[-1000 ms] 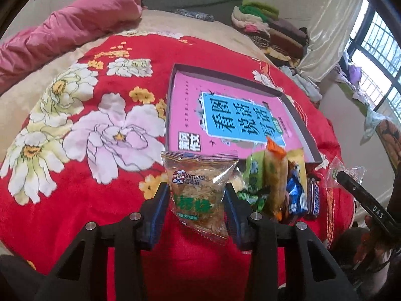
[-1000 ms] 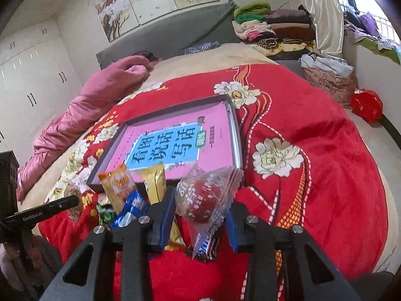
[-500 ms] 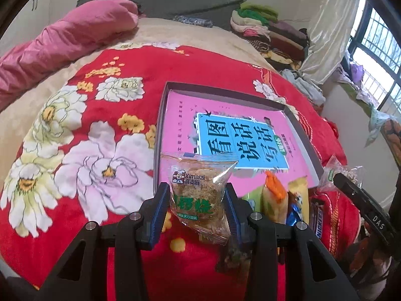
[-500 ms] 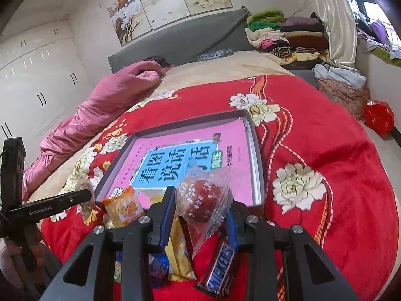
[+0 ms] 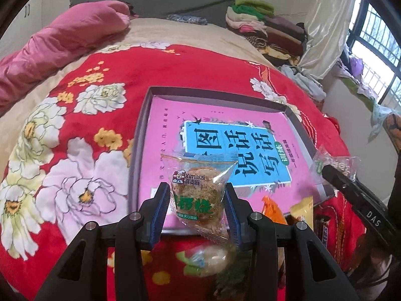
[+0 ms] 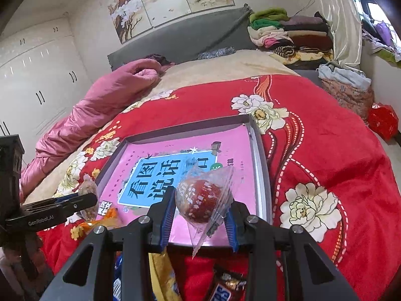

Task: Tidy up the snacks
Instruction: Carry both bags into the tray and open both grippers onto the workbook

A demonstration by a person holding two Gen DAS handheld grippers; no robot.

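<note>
My left gripper (image 5: 198, 195) is shut on a clear Ximaizi pastry packet (image 5: 198, 193) and holds it over the near edge of a shallow grey box (image 5: 142, 125) lined with a pink book. My right gripper (image 6: 200, 203) is shut on a clear packet with a dark red round snack (image 6: 200, 200), held over the same box (image 6: 260, 175) at its near right part. Loose snacks lie on the red blanket by the box's near edge: an orange packet (image 5: 272, 207), a yellow packet (image 5: 302, 210), a Snickers bar (image 6: 223, 288) and a pale wrapped cake (image 5: 210, 258).
The box lies on a red floral blanket (image 5: 75, 150) on a bed. A pink quilt (image 5: 62, 37) lies at the far left. Folded clothes (image 6: 288, 32) are stacked by the headboard. The bed edge drops off at the right, with a red bag (image 6: 382, 120) on the floor.
Both grippers have moved forward and up with their packets, from above the loose snack pile to over the near part of the box. The snack pile now lies under and behind the fingers.
</note>
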